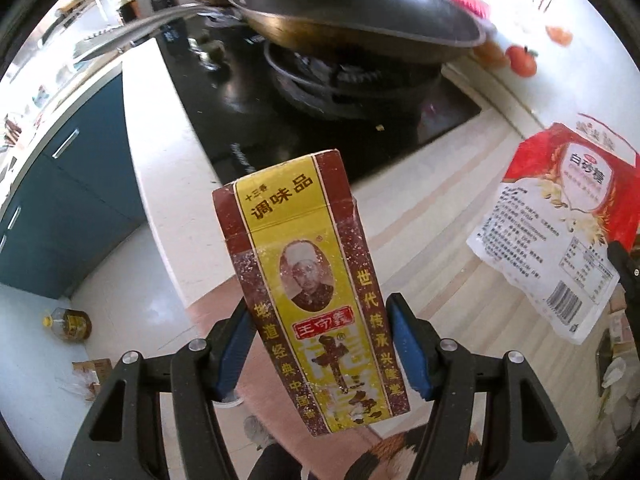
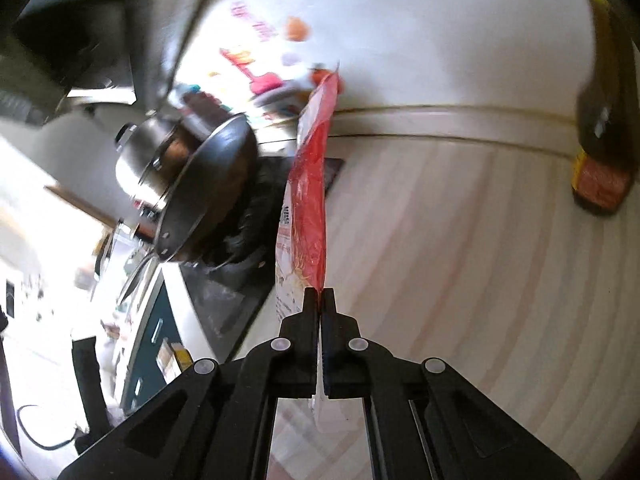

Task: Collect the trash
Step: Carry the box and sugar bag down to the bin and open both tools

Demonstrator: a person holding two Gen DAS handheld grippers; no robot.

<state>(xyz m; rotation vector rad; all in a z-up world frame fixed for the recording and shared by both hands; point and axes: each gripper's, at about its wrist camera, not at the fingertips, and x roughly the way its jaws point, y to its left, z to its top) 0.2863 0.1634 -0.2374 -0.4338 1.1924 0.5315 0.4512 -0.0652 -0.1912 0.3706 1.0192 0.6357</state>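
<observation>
My left gripper is shut on a yellow and dark red seasoning box, held upright above the counter. My right gripper is shut on the edge of a red and white plastic sugar bag, which hangs edge-on in the right wrist view. The same bag shows at the right of the left wrist view, lifted off the counter, with the right gripper's black tip just below it.
A dark frying pan sits on the black gas hob beyond the box. A dark sauce bottle stands at the counter's far right. Blue cabinets and an oil jug on the floor are at the left.
</observation>
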